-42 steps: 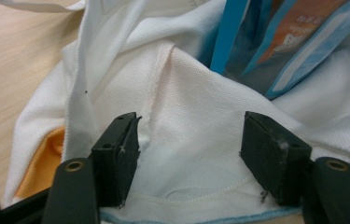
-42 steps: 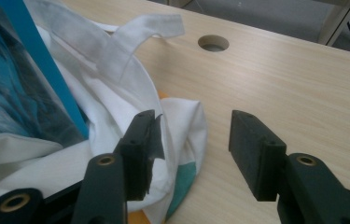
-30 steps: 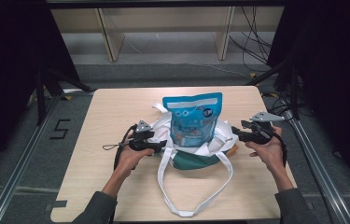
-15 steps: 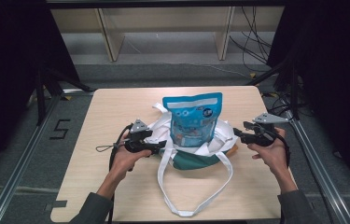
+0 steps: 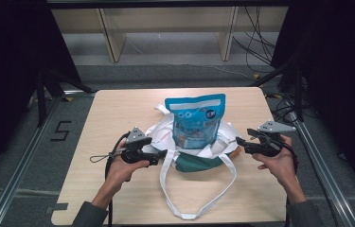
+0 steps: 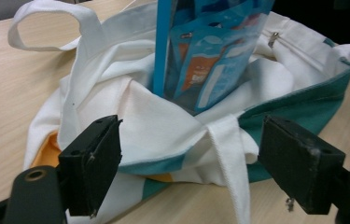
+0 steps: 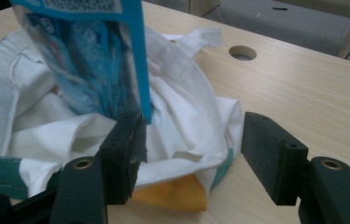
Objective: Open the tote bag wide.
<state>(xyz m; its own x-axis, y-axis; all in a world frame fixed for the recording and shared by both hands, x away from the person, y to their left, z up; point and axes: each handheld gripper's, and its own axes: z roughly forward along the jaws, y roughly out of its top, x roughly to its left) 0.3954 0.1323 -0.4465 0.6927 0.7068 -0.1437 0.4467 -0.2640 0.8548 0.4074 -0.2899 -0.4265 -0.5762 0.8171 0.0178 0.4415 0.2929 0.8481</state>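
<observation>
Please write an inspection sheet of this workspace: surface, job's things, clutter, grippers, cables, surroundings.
Surface: light wooden table, with a round hole.
Job's things: blue pouch upright in the white and teal tote bag; strap loop near the front edge.
Clutter: nothing seen.
Grippers: left gripper and right gripper open beside the bag, jaws just been opening, pads off the cloth.
Cables: loose cables on the floor.
Surroundings: wooden shelf legs, dark curtains.

A lab-style recording booth is showing: a pale wooden counter (image 5: 118, 113) is sitting between metal floor rails (image 5: 21, 163) on grey carpet, black curtains (image 5: 9, 56) are hanging at both sides, loose black cables (image 5: 255, 42) are trailing behind, and a taped number five (image 5: 61, 131) is marking the floor.
</observation>
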